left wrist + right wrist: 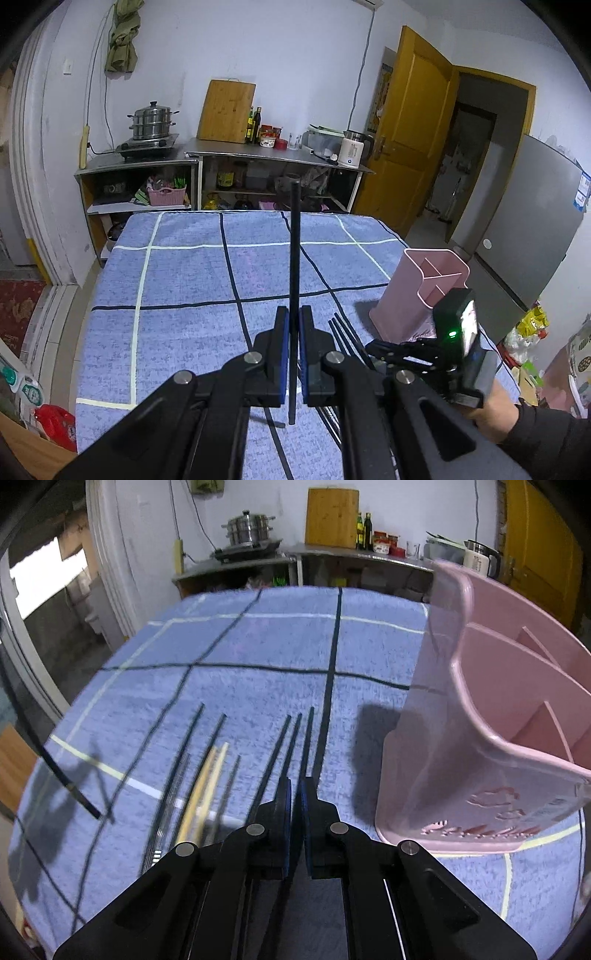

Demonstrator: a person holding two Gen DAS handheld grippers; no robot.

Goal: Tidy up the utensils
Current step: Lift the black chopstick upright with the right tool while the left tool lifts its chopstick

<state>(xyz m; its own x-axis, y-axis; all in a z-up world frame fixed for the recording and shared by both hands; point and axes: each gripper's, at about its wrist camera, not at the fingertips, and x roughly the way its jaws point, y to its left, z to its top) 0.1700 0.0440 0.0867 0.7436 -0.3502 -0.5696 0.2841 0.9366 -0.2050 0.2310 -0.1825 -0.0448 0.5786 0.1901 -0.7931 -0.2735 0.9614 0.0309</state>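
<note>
Black chopstick (pixel 294 258) is clamped upright in the left gripper (pixel 294 332); the right gripper (pixel 296 797) is closed above black chopsticks (pixel 291 734), holding nothing visible.

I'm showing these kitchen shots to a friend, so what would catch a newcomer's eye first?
Probably the single black chopstick clamped in the left tool, sticking up over the blue checked cloth. Next, the pink divided utensil holder, standing empty on the cloth's right side. Then the row of loose chopsticks lying ahead of the shut right tool.
</note>
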